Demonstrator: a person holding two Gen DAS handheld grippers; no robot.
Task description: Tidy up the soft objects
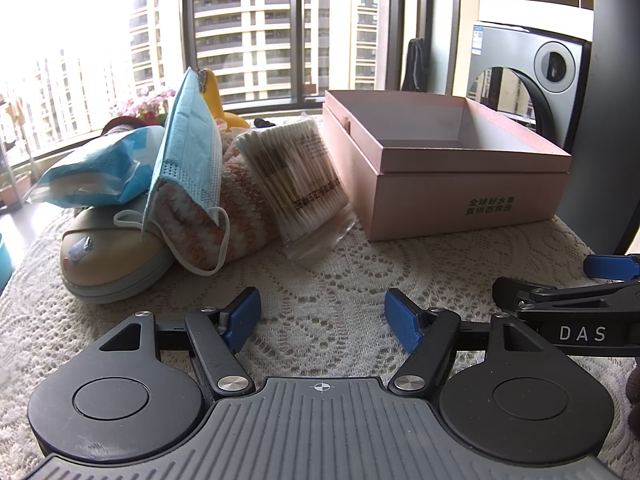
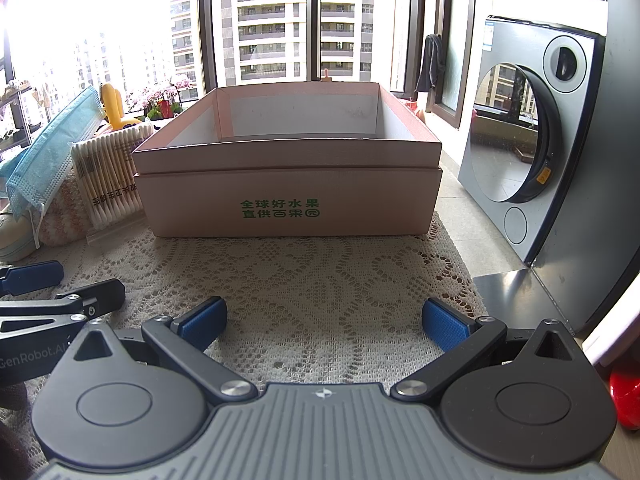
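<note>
Both idle: left hand-held gripper [image 1: 322,320] and right hand-held gripper [image 2: 324,322] hover low over the lace-covered surface [image 2: 320,272], jaws apart, nothing held. Soft stuff is heaped left of the empty pink cardboard box [image 2: 288,184]: blue pleated face mask [image 1: 192,148] draped on an orange-white fuzzy sock [image 1: 224,216], clear bag of cotton swabs [image 1: 296,184] leaning on it, blue wet-wipe pack [image 1: 100,168] atop what looks like a beige shoe [image 1: 112,264]. Risk: pulling the sock topples mask and swabs; the mask's ear loop could snag.
</note>
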